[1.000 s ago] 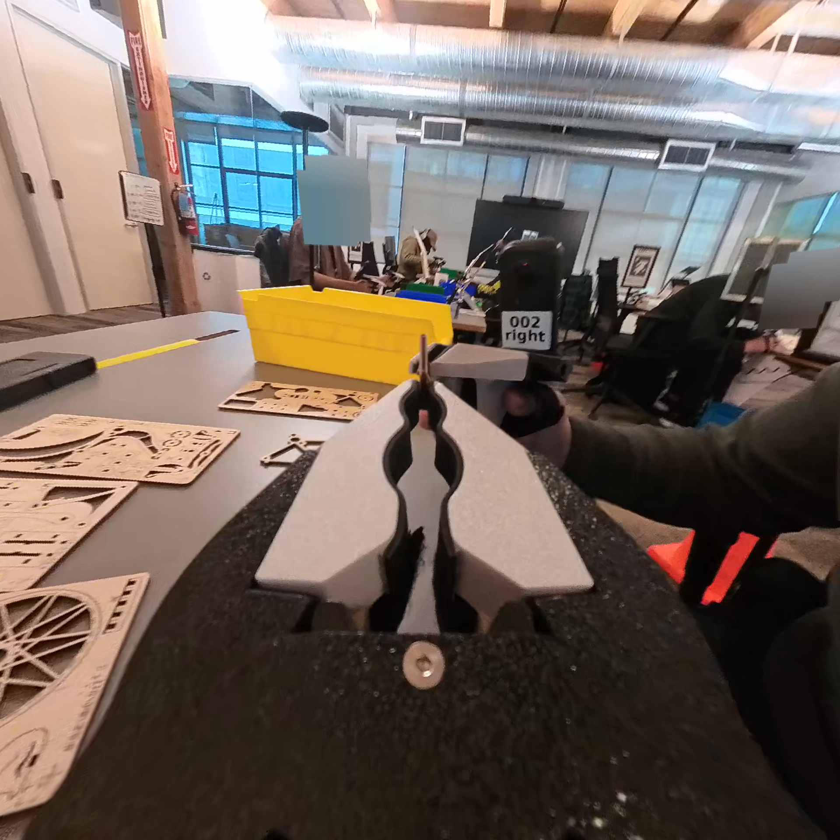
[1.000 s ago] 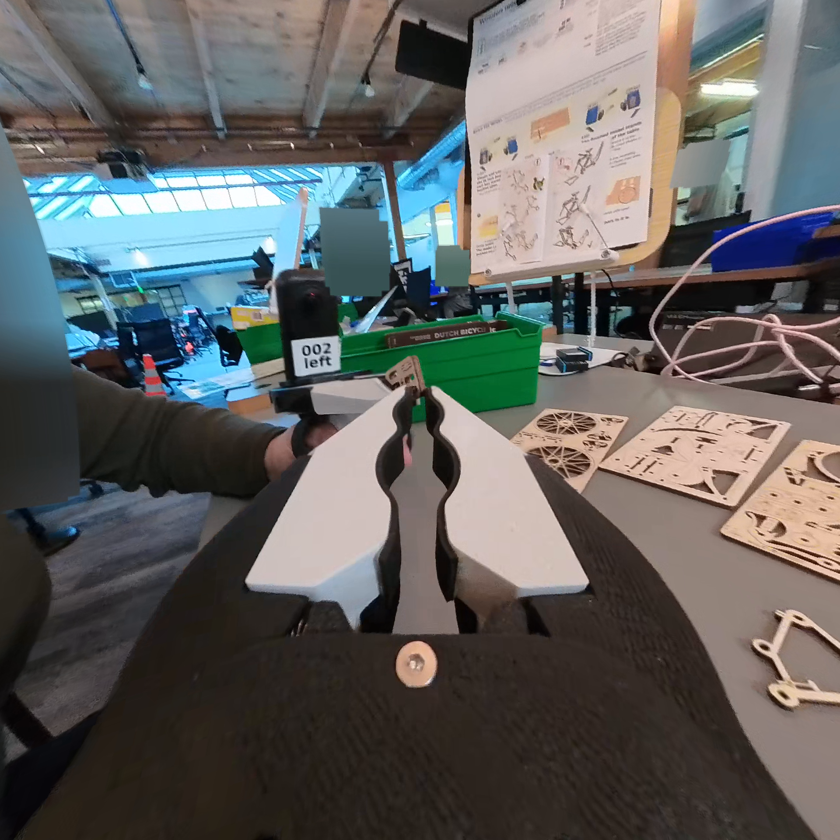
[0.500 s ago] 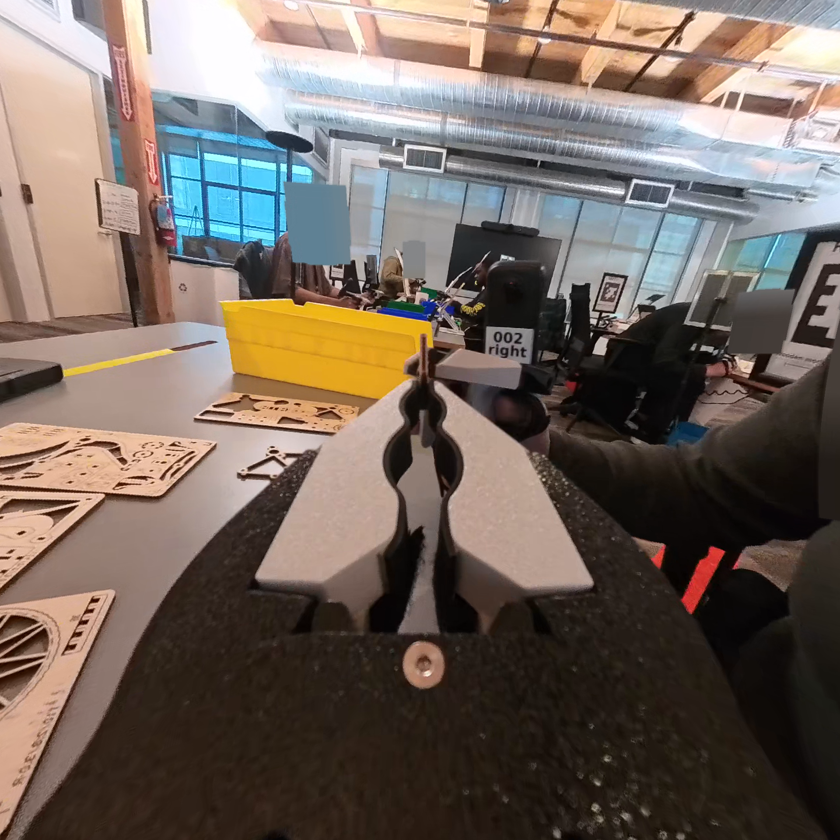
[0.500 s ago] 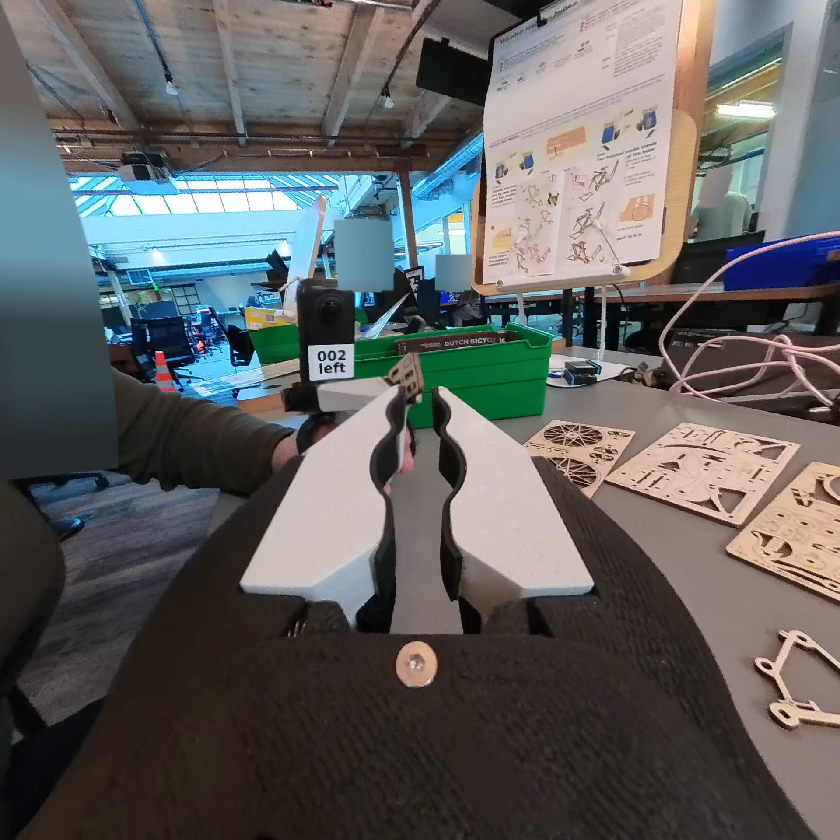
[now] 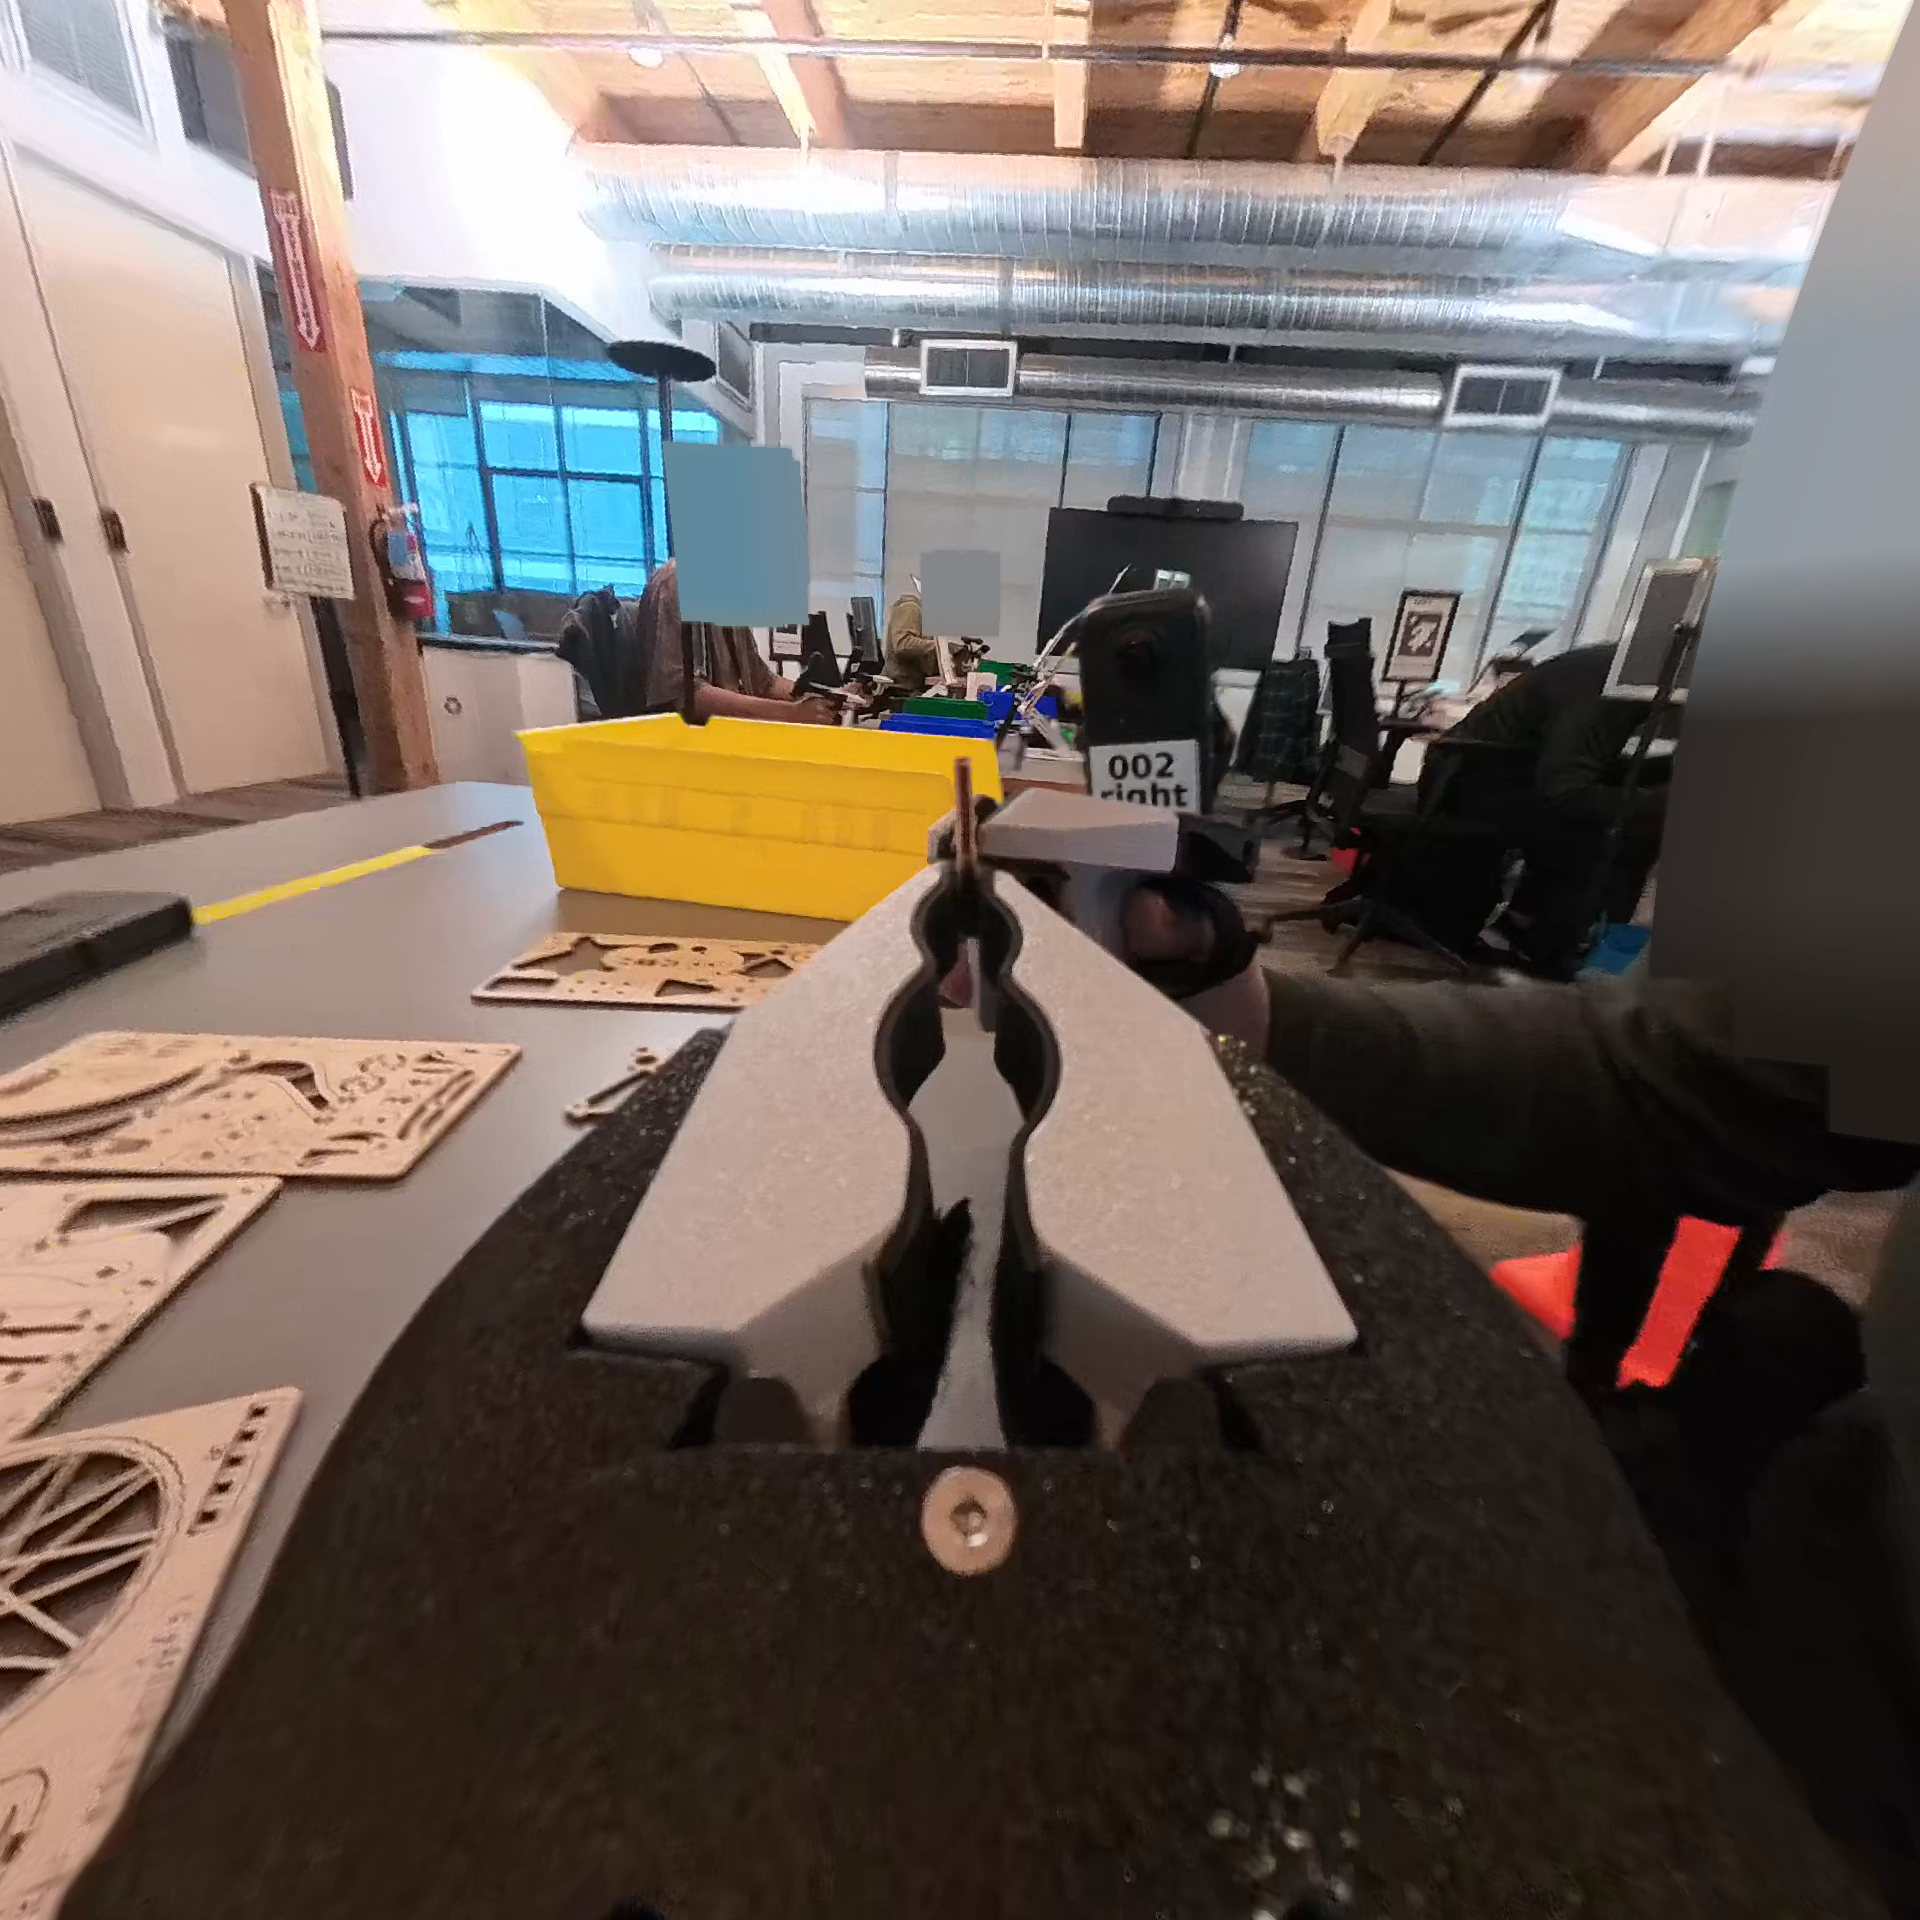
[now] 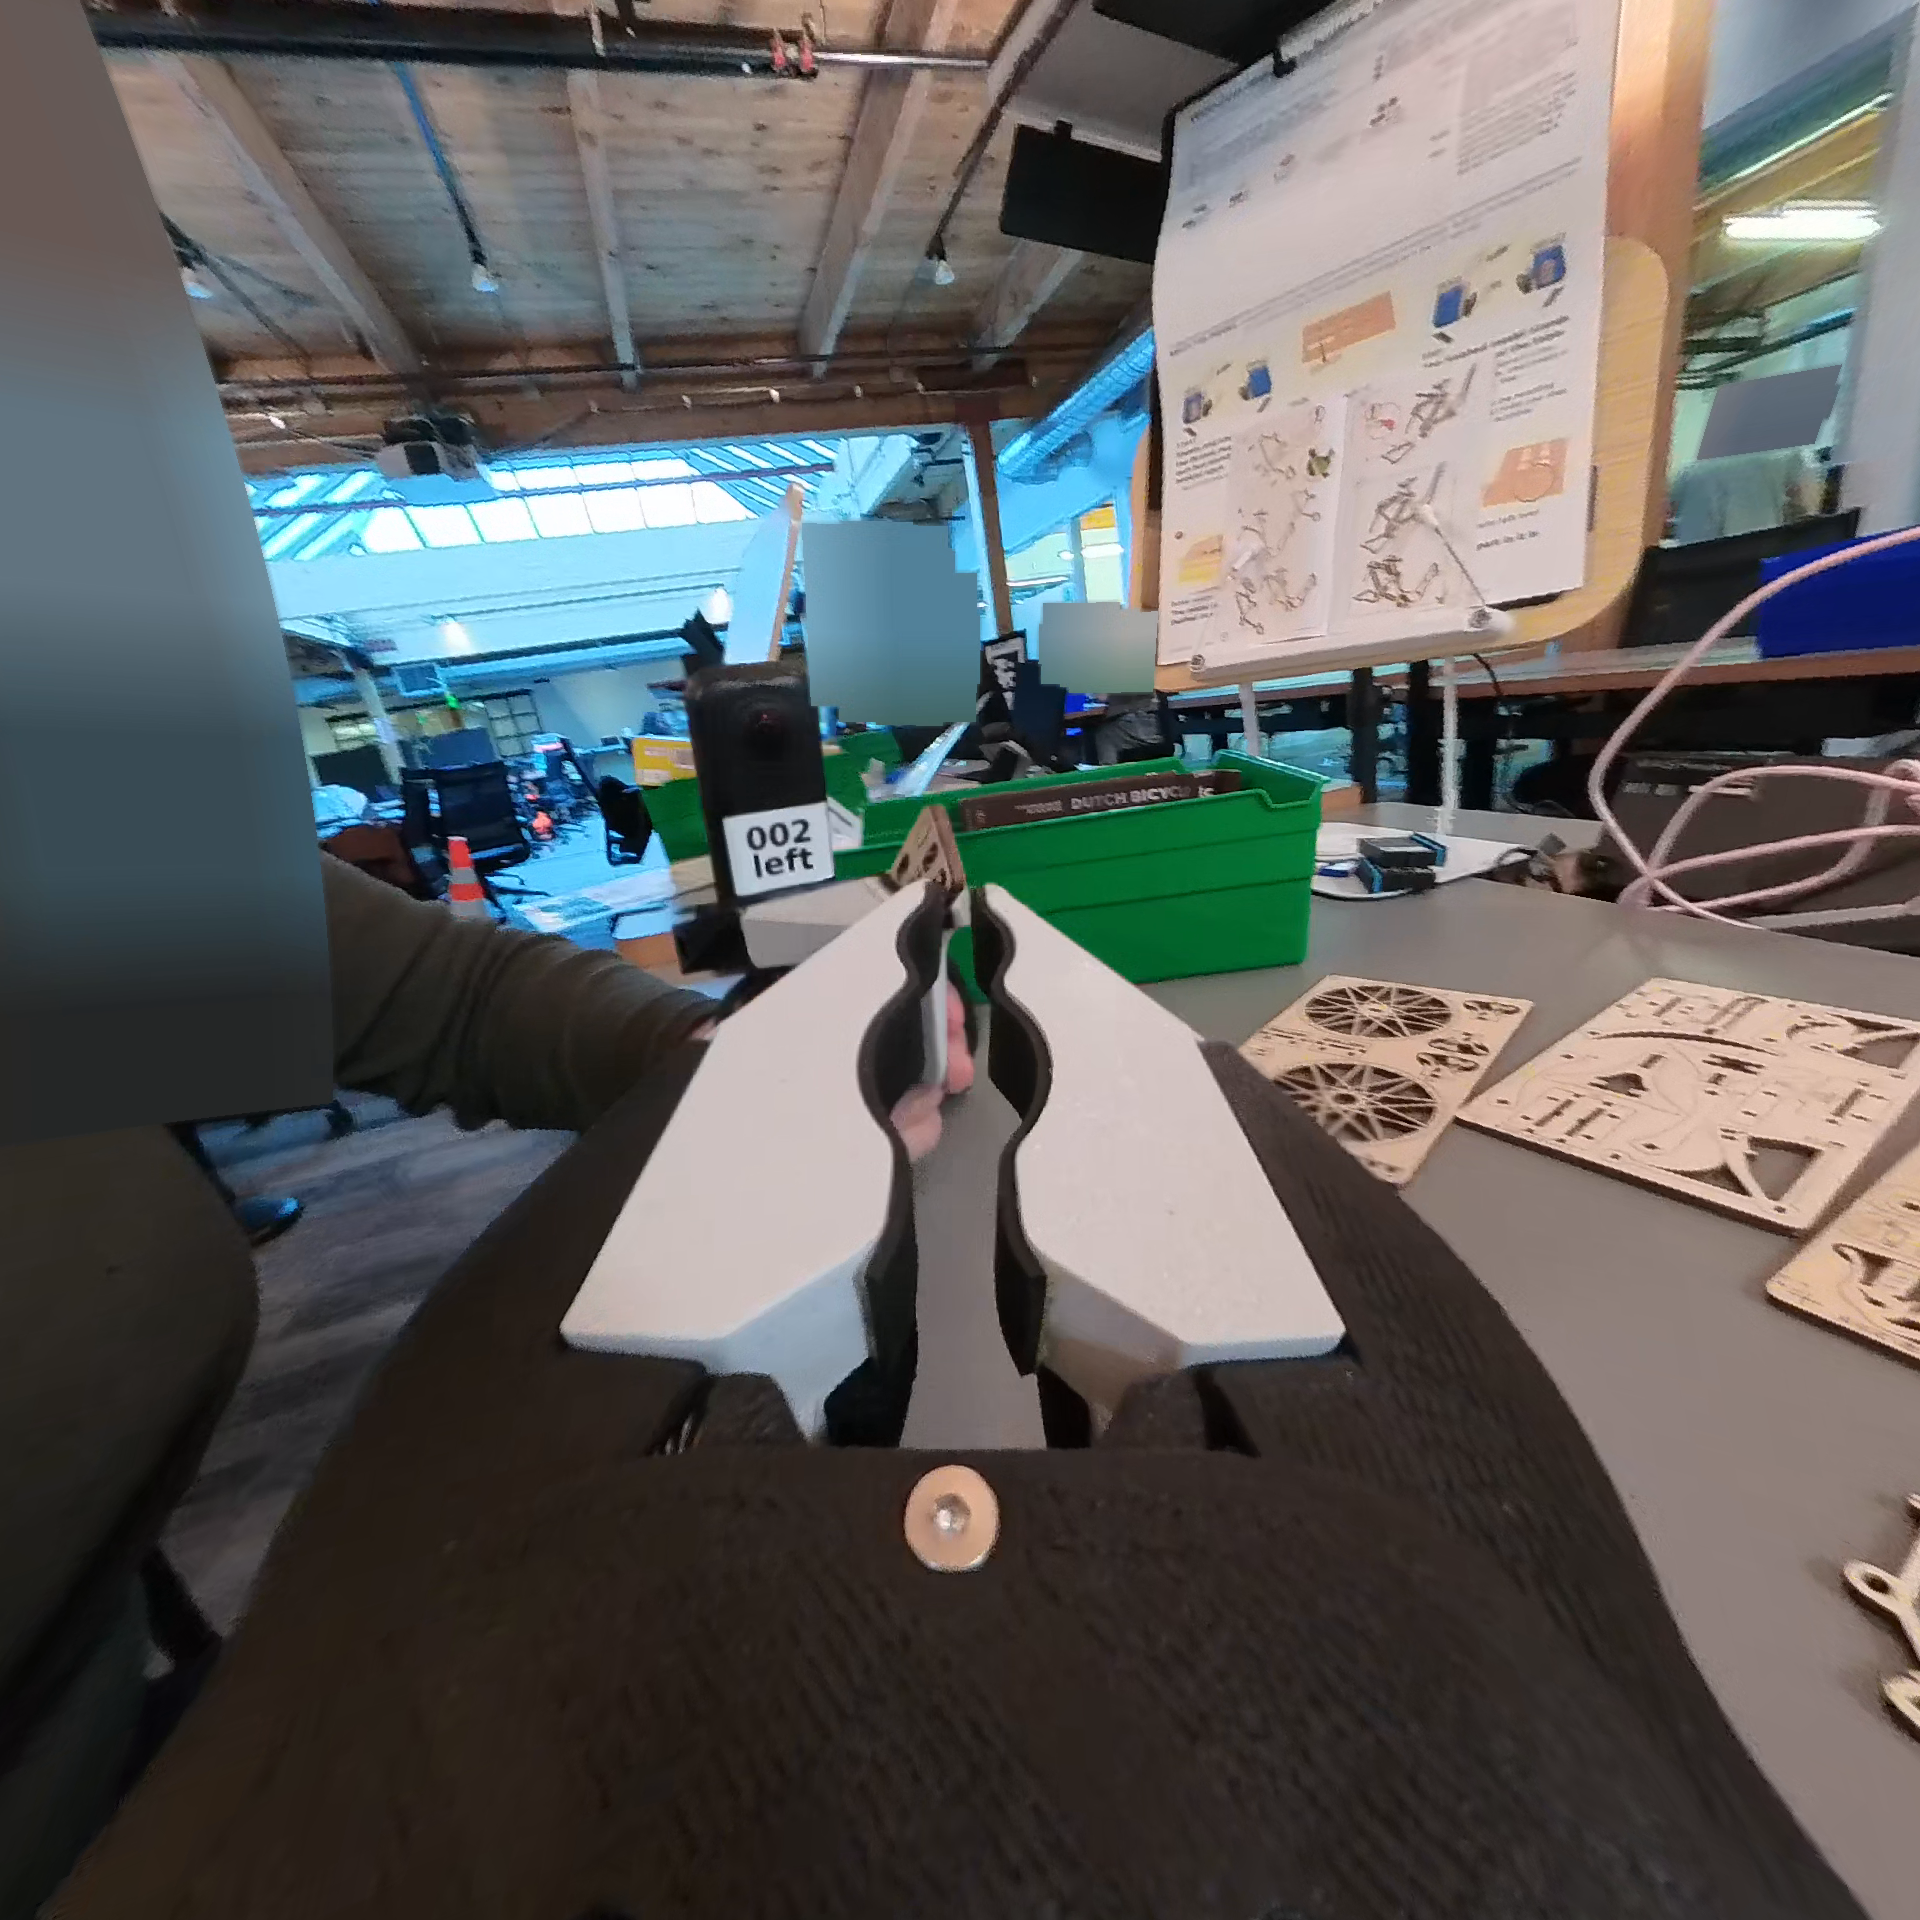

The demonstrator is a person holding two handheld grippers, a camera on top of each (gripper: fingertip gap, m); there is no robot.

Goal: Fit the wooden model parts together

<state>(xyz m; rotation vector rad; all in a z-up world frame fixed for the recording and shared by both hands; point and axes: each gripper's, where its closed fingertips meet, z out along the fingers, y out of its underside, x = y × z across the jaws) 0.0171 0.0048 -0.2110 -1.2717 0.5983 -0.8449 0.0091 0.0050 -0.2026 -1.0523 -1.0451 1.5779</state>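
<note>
My left gripper (image 5: 966, 902) is shut on a small thin wooden part (image 5: 963, 805), seen edge-on and standing upright above its fingertips. In the right wrist view the same part (image 6: 928, 850) shows its perforated face just past my right gripper (image 6: 963, 899). The right gripper's jaws stand a narrow gap apart, with the green bin showing through. The two grippers meet tip to tip above the table's edge. The right gripper's finger (image 5: 1081, 842) touches the part from the right. The left gripper's finger (image 6: 821, 925) comes in from the left.
Laser-cut wooden sheets (image 5: 239, 1101) lie left of the left gripper, with a yellow bin (image 5: 727, 821) behind. In the right wrist view there are more sheets (image 6: 1704, 1101), a green bin (image 6: 1122, 883), an instruction board (image 6: 1382, 395), pink cables (image 6: 1714, 831) and a loose wooden frame part (image 6: 1891, 1600). The grippers are tip to tip, or close to it.
The right gripper's jaws widened slightly, then narrowed again. Both grippers stayed tip to tip at the wooden part and shifted only slightly.
</note>
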